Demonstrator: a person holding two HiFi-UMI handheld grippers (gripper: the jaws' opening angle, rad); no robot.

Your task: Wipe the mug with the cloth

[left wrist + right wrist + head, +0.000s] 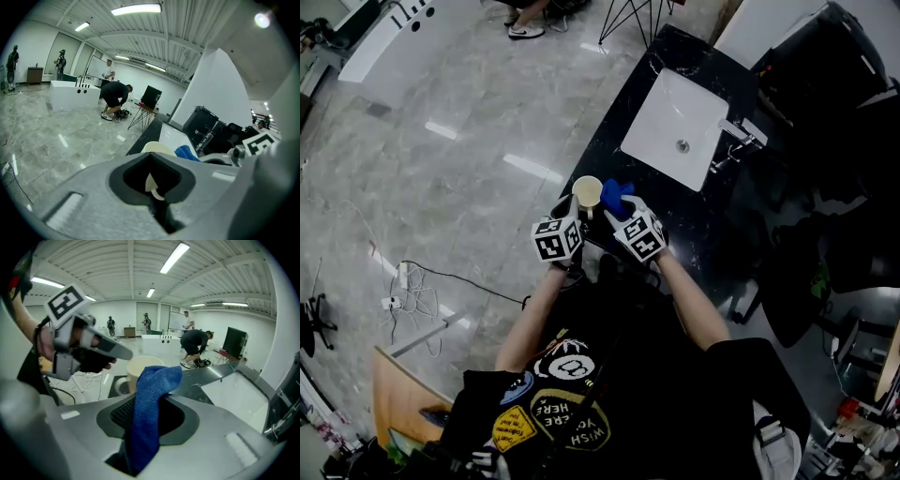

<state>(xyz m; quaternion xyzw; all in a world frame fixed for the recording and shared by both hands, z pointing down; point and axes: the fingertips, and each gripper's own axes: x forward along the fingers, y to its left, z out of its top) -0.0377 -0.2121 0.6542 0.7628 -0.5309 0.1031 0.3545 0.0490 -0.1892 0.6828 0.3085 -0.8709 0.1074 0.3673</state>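
Note:
A cream mug (587,194) is held in the air over the near edge of the black counter (675,211). My left gripper (575,217) is shut on the mug's handle (152,184), which shows as a cream piece between its jaws. My right gripper (620,215) is shut on a blue cloth (149,404). The cloth's upper end folds over beside the mug's rim (141,365). In the right gripper view the left gripper (96,354) comes in from the left to the mug. In the left gripper view the blue cloth (187,152) lies just right of the mug (159,149).
A white rectangular sink (677,127) with a chrome tap (734,141) is set into the counter farther away. Dark chairs and bags (825,103) crowd the right. Grey tile floor (441,141) lies left, with cables (412,291). People stand far off beside a white tub (75,93).

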